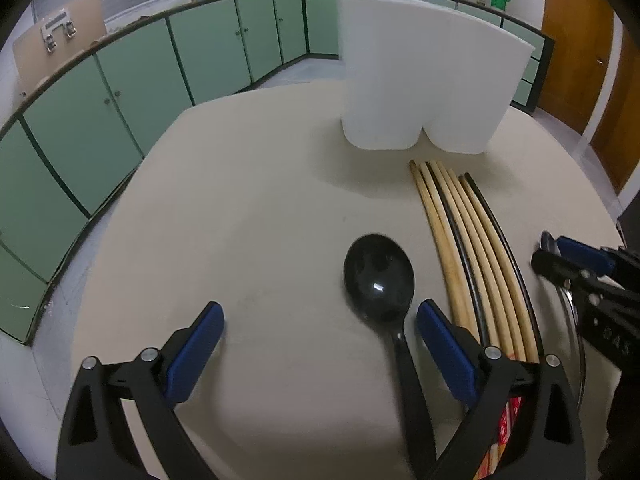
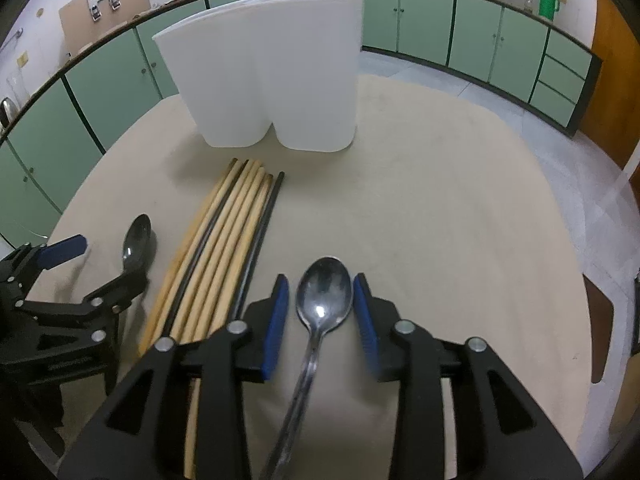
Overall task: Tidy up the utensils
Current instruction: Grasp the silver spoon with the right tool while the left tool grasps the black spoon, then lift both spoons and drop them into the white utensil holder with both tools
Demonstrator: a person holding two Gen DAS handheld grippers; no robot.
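Note:
A black plastic spoon (image 1: 380, 276) lies on the beige table, its handle running back between my left gripper's open jaws (image 1: 320, 328); it also shows in the right wrist view (image 2: 138, 240). A metal spoon (image 2: 324, 292) lies between the blue pads of my right gripper (image 2: 320, 304), which stands partly open around it; I cannot tell if the pads touch it. Several wooden and black chopsticks (image 1: 468, 240) (image 2: 228, 248) lie side by side between the two spoons. A white two-compartment holder (image 1: 424, 76) (image 2: 276, 68) stands upright behind them.
The round beige table (image 1: 240, 220) (image 2: 460, 220) has bare surface to the left and right of the utensils. Green cabinets (image 1: 120, 92) line the far wall. A wooden door (image 1: 580, 48) is at the right. The right gripper shows in the left wrist view (image 1: 560, 256).

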